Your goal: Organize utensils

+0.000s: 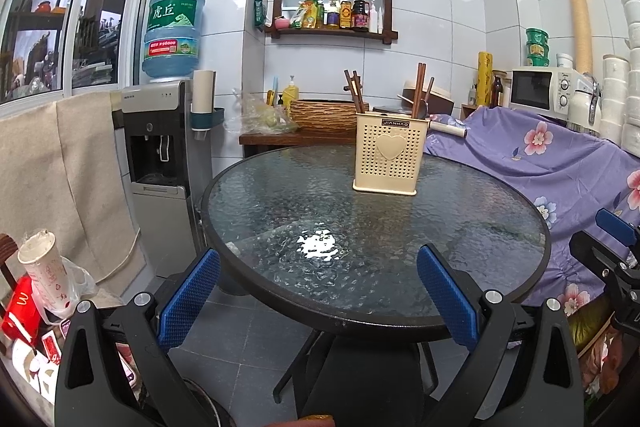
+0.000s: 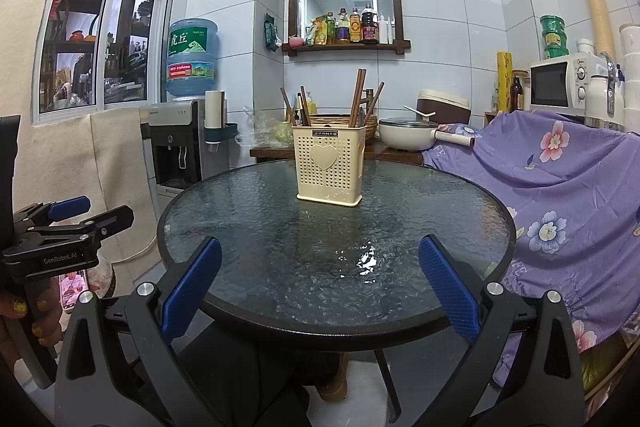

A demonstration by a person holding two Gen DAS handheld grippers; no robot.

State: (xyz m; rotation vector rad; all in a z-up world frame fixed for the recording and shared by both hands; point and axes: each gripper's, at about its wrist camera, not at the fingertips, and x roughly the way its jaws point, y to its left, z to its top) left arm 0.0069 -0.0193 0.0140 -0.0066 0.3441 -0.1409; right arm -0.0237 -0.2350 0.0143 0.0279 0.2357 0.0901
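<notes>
A cream perforated utensil holder (image 1: 386, 151) (image 2: 329, 165) with a heart on its front stands on the far part of the round glass table (image 1: 280, 219) (image 2: 248, 227). Several brown chopsticks (image 1: 419, 89) (image 2: 358, 95) stick up out of it. My left gripper (image 1: 318, 261) hangs open over the table's near edge, nothing between its blue pads. My right gripper (image 2: 320, 255) is open too, well short of the holder. In the right wrist view the left gripper (image 2: 76, 215) shows at the left edge, held by a hand (image 2: 24, 311).
A water dispenser (image 1: 160, 143) stands left of the table. A purple floral cloth (image 2: 560, 195) covers furniture on the right. Behind the table sits a low wooden bench (image 2: 340, 153) with a white pot (image 2: 404, 133) and a basket. Clutter (image 1: 36, 307) lies on the floor at left.
</notes>
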